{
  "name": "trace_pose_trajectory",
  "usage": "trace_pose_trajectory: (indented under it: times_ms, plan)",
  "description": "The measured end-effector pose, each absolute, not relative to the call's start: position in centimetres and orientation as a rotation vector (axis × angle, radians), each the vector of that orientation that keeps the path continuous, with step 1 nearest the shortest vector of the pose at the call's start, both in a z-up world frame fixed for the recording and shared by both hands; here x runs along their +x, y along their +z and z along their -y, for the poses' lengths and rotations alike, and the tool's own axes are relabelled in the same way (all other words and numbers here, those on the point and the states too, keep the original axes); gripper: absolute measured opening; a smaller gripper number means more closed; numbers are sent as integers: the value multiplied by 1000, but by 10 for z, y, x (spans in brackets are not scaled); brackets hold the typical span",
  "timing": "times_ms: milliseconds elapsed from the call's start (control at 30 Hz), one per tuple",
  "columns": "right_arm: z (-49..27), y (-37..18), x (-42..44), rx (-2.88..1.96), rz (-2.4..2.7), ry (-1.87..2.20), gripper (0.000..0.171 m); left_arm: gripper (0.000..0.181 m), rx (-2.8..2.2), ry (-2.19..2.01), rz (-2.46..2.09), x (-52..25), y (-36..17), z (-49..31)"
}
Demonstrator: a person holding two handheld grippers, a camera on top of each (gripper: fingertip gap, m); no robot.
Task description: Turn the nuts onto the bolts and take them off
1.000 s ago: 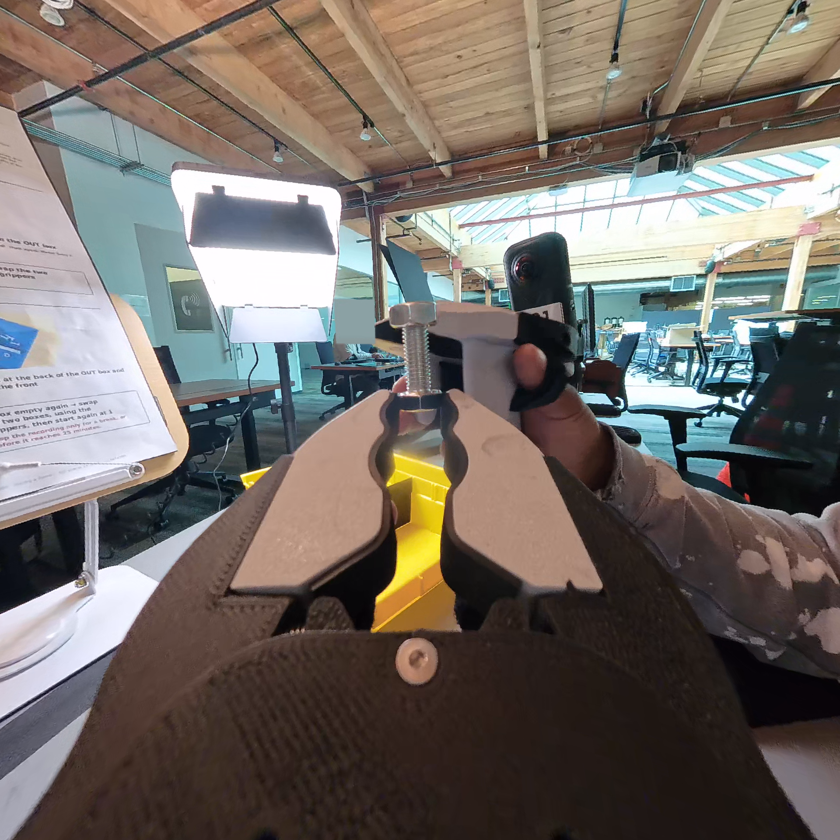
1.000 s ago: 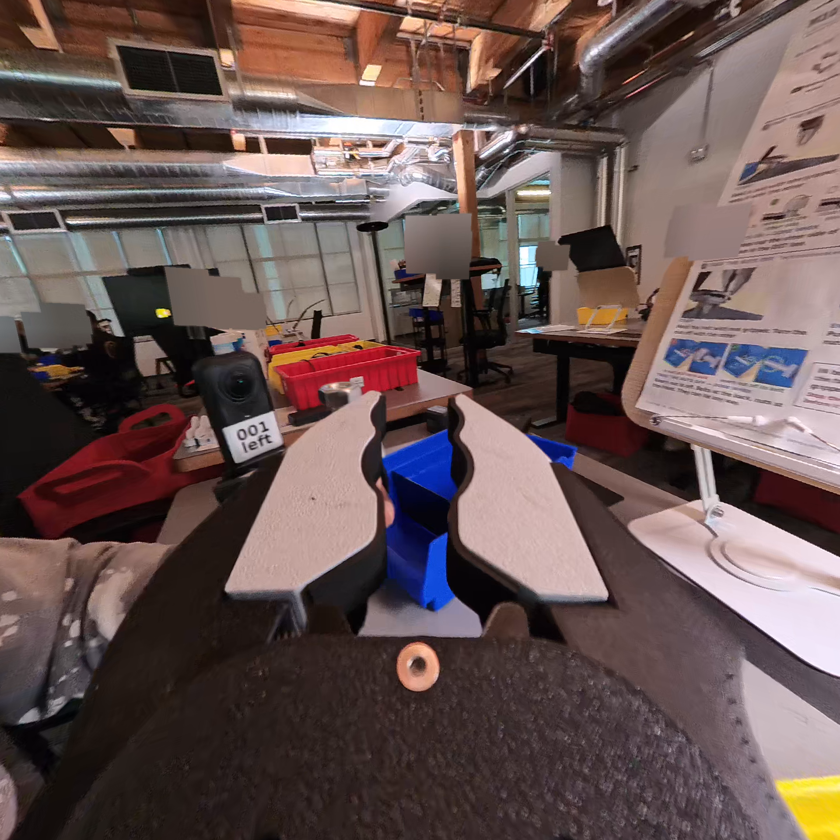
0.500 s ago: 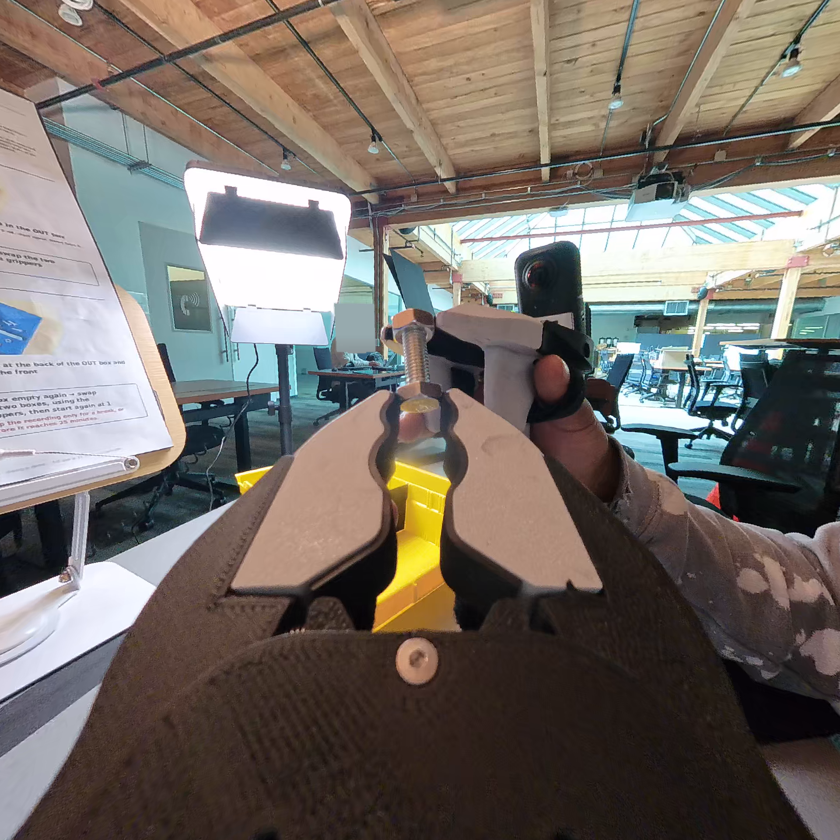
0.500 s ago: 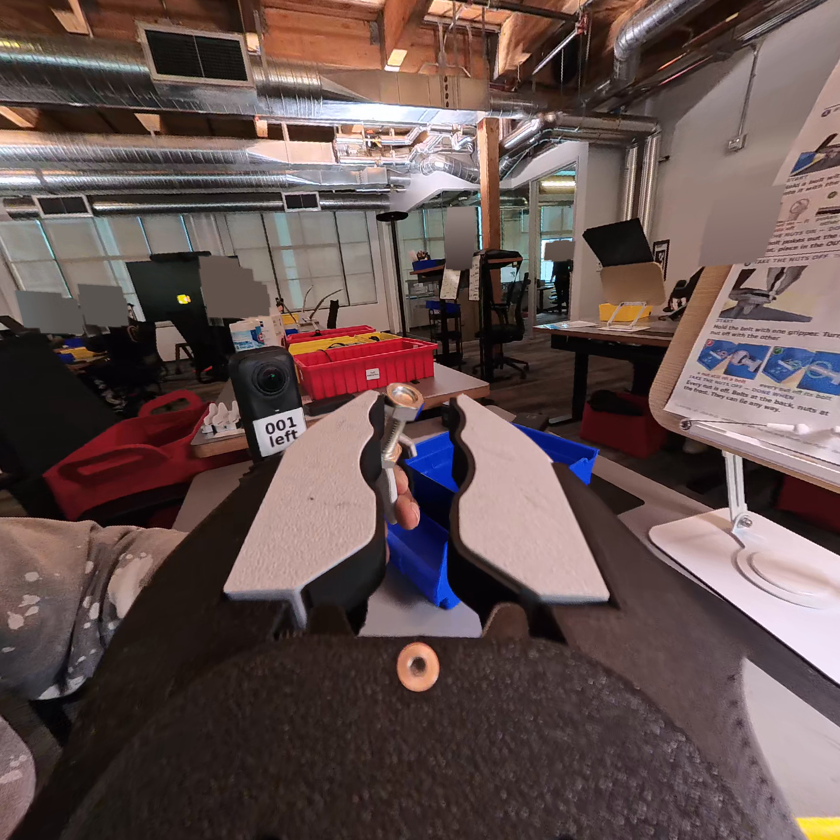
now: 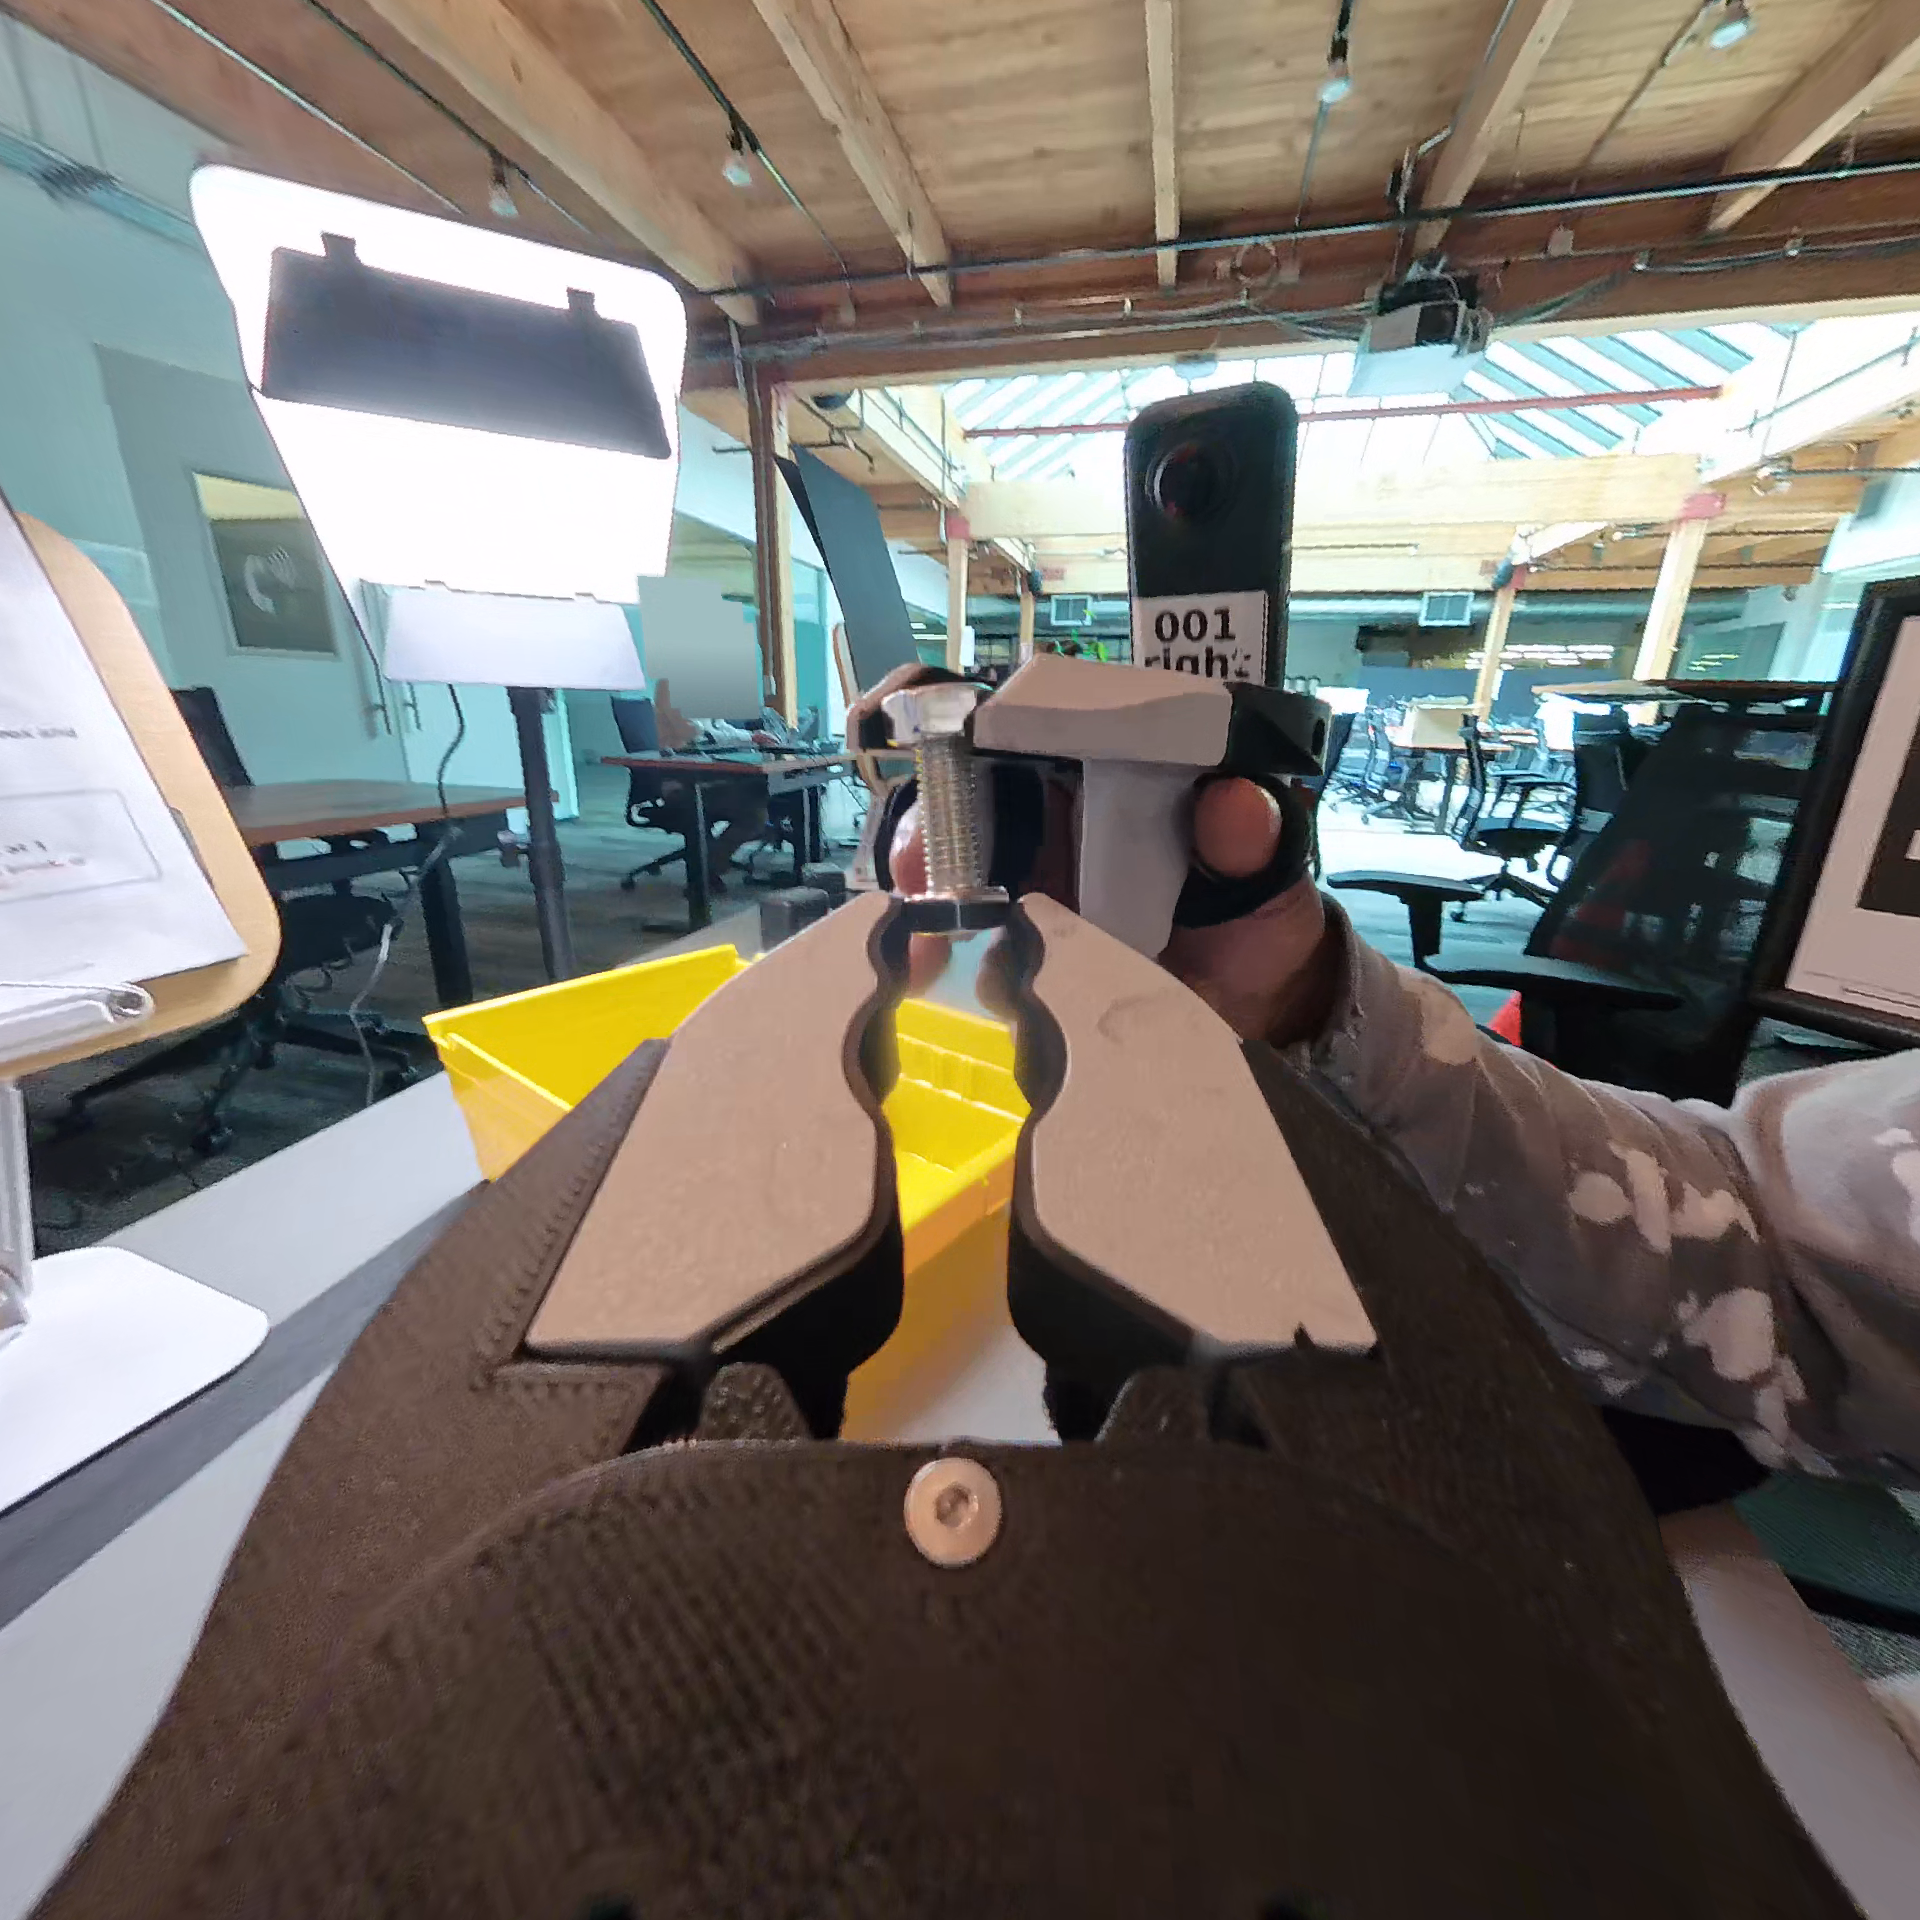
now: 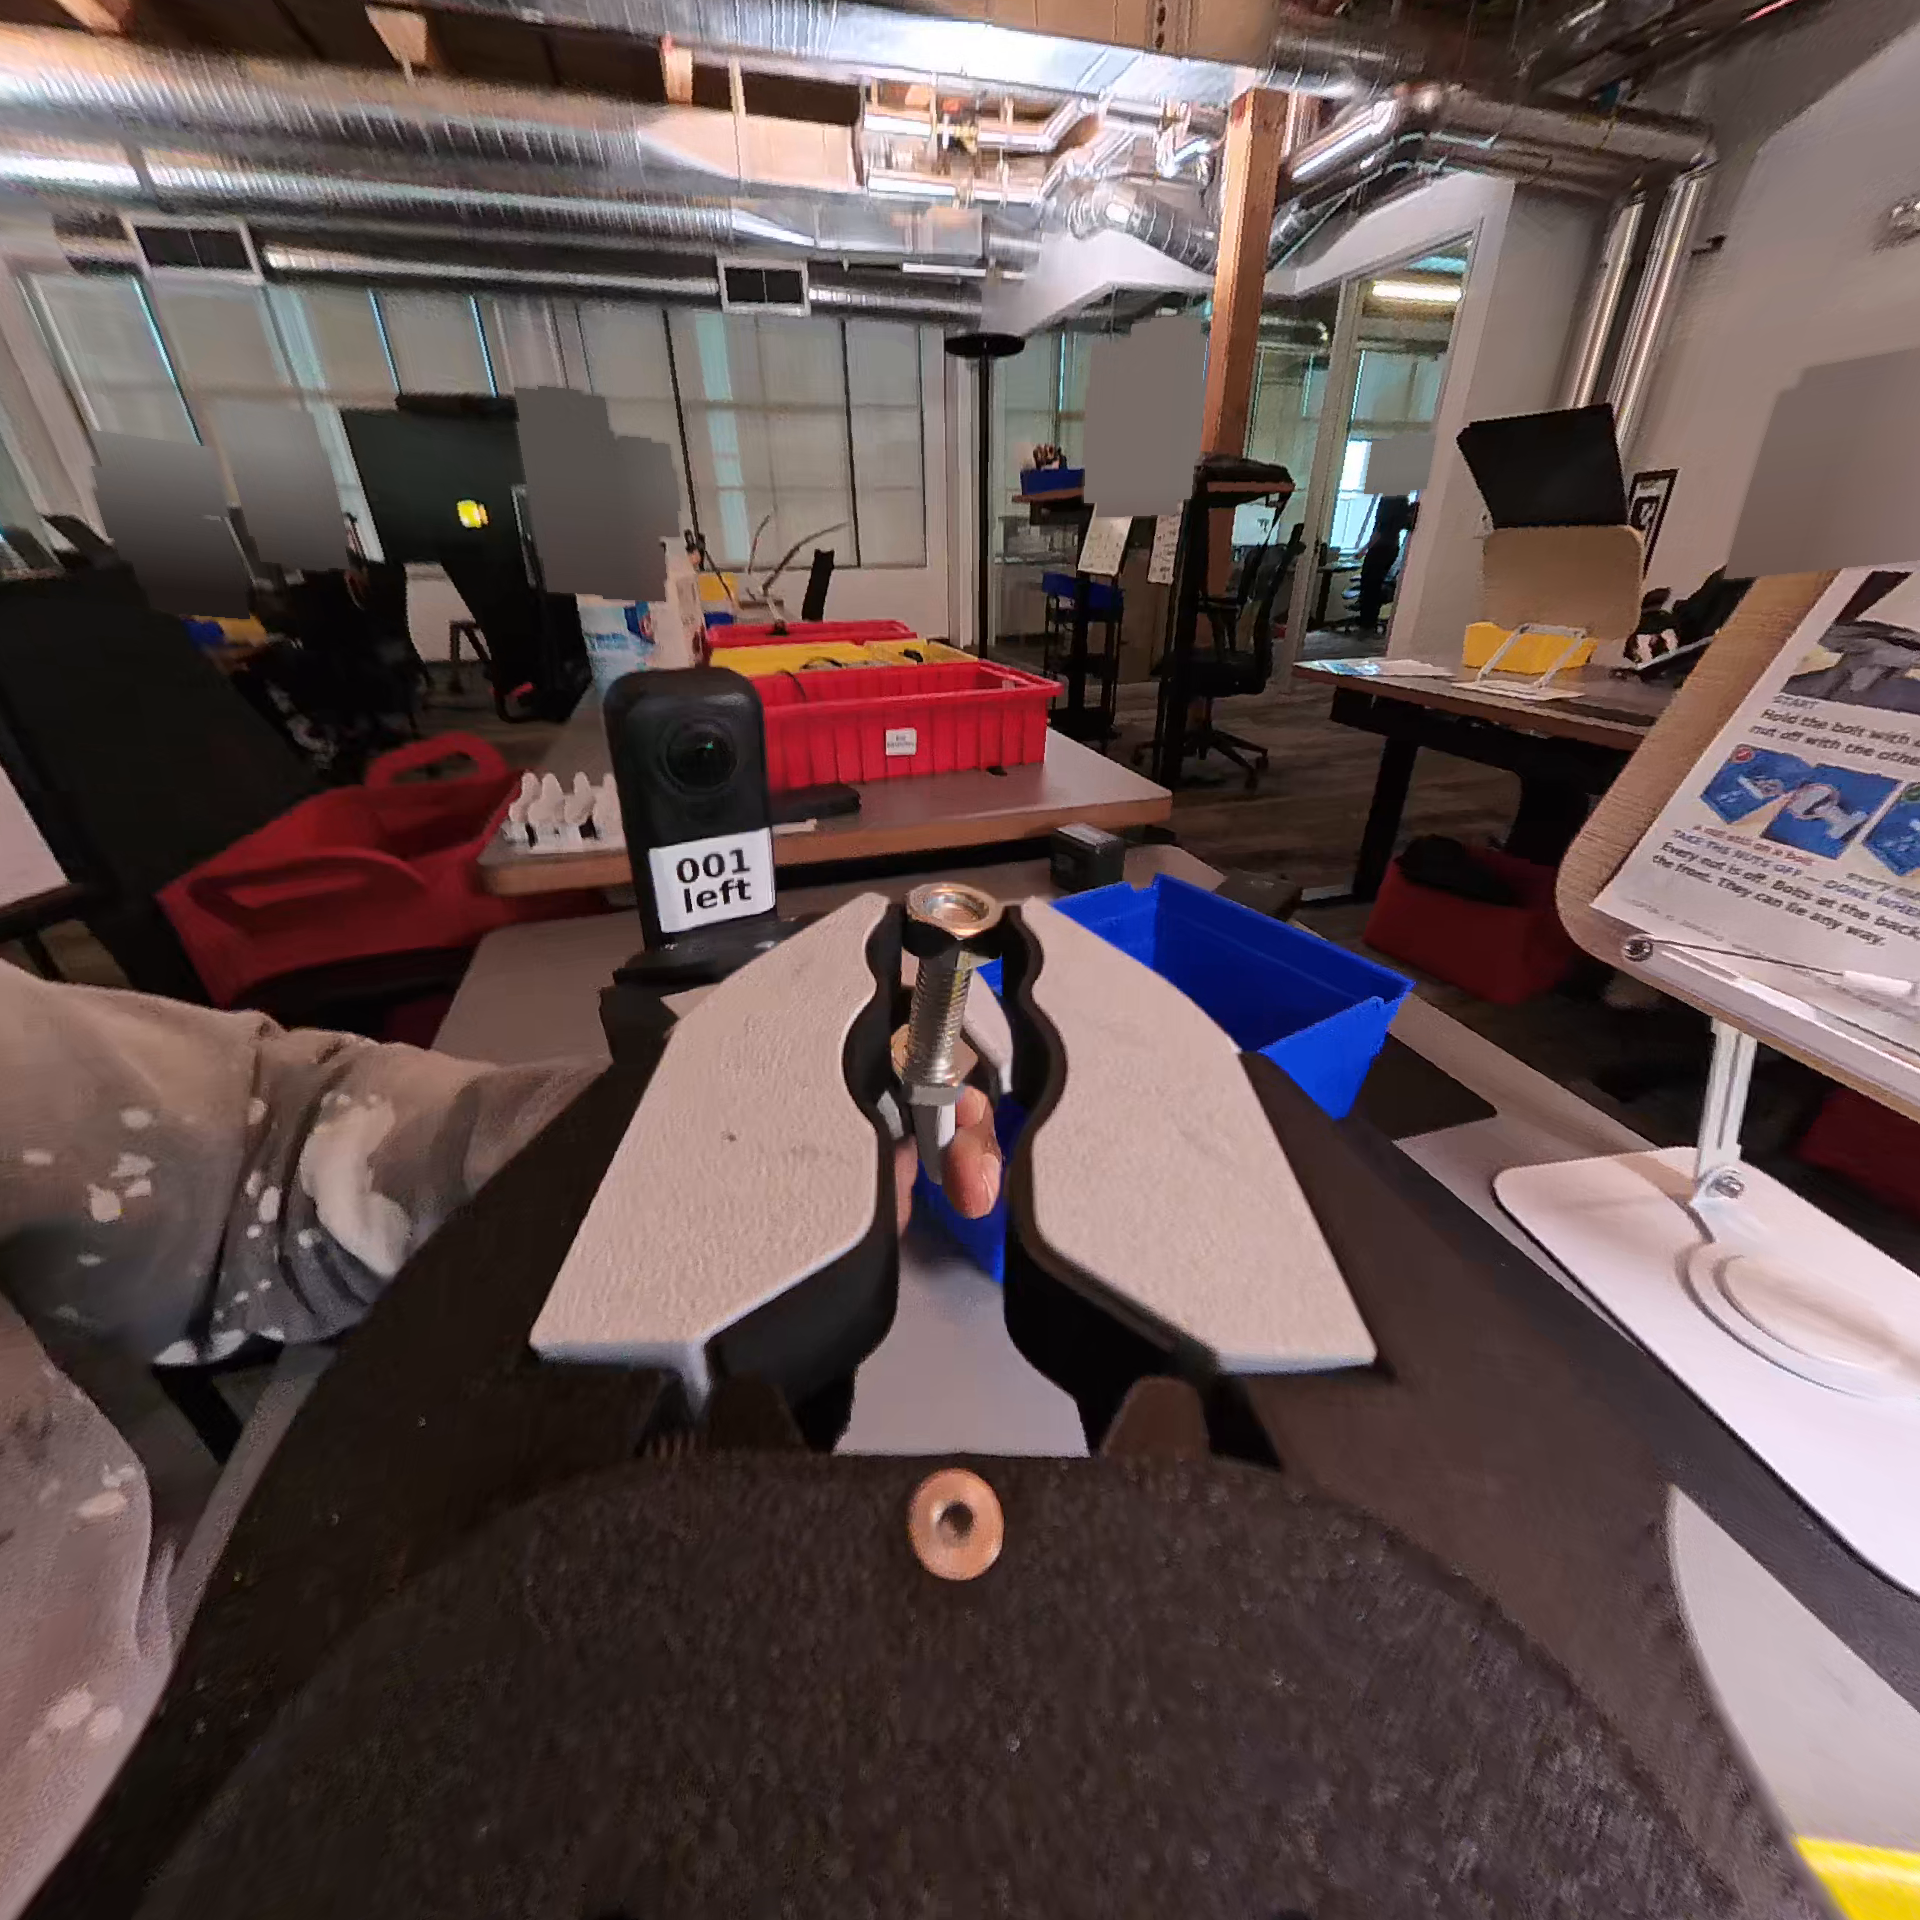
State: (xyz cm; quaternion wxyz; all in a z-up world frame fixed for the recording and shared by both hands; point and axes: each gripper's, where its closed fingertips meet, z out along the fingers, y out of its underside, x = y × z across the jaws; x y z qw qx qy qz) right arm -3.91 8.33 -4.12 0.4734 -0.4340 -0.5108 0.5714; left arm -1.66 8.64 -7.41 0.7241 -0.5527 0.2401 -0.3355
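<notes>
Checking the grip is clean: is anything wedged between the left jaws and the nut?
Nothing visible. The left gripper has its jaws closed directly on the nut at the lower end of the bolt. The right gripper holds the bolt's head, clear of the nut.

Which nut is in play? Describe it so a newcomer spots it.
Above the yellow bin, the two grippers meet on one upright bolt. The right gripper clamps its head on top; the nut is the flat hex piece at the shaft's lower end, pinched in the left gripper's tips.
</notes>
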Motion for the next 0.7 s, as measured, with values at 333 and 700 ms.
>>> trace_pose_trajectory:
  times_ms: [333, 700]
  plan:
    - [-79, -49, -33, -1036, 1376, 1330, 18, 18, -1248, -835, -564, -7, -79, -84]
    - [-74, -38, -26, -998, 1347, 1461, 35, 18, -1132, -758, -595, -7, -66, -72]
